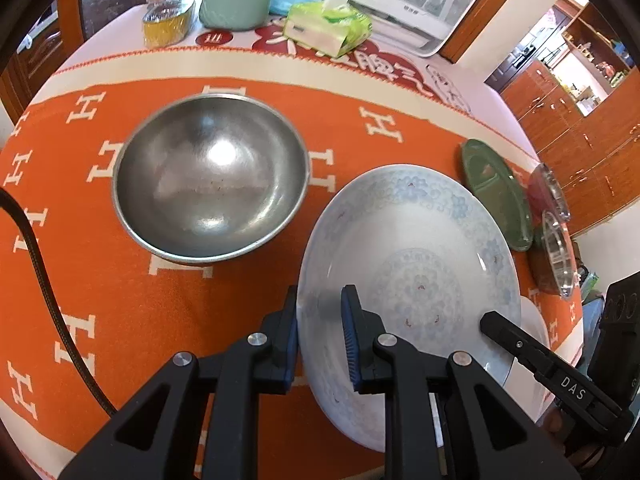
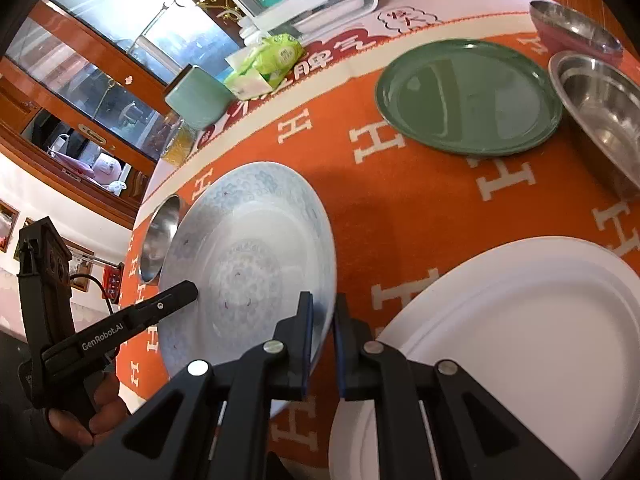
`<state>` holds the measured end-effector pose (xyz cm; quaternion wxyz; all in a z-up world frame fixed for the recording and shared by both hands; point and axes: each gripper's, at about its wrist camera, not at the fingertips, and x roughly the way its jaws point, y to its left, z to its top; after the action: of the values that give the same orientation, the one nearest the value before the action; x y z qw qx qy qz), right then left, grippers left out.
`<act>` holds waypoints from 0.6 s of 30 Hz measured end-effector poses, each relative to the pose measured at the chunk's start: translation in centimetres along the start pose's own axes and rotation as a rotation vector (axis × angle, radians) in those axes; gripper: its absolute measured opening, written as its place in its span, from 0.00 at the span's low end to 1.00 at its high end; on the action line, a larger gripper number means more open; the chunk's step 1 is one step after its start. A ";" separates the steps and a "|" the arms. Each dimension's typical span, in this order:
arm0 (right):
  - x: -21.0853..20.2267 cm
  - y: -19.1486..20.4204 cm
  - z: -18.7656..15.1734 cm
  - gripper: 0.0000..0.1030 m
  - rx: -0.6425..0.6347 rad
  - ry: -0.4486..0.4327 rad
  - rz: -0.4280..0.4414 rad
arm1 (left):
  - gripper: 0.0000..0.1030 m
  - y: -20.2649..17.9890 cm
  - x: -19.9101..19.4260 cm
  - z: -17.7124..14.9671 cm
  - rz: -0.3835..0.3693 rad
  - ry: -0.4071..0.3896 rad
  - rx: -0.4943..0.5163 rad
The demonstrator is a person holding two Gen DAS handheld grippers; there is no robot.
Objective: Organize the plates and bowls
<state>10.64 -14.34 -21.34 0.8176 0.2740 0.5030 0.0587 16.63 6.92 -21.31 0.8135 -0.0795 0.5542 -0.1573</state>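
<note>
Left fingers are pinching the near-left rim of the patterned plate, one pad under the edge and one on top, closed tight on it. Right fingers are doing the same on the opposite rim, clamped narrow with the edge running between the pads. So the plate is being held from both sides at once, tilted, its far edge angling up off the orange cloth on the desk; I can't tell whether any part is touching down.

This looks like the lifting step of a two-handed carry. Next move calls for keeping both hands level with each other so the plate isn't twisting, then steering it to a stack.

Moving outward: the white plate is lying just beside the right fingers, a likely landing spot. The steel bowl is sitting just left of the held plate. Further off, the green plate and two more steel bowls are waiting.
</note>
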 end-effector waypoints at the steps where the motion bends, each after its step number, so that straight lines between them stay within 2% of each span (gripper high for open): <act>1: -0.3 0.1 0.0 0.09 -0.002 -0.006 0.001 | 0.17 -0.2 -0.4 -0.1 -0.002 -0.009 0.006; 9: -2.9 0.5 -1.0 0.09 -0.031 -0.047 -0.001 | 0.17 -1.2 -3.1 -0.9 -0.021 -0.060 0.028; 18: -6.2 -0.6 -2.8 0.10 -0.033 -0.083 0.009 | 0.17 -4.3 -5.8 -3.1 -0.017 -0.105 0.076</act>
<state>5.14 -16.07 -17.66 0.8419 0.2652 0.4662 0.0593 11.06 5.07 -16.11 0.8425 -0.0616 0.5037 -0.1808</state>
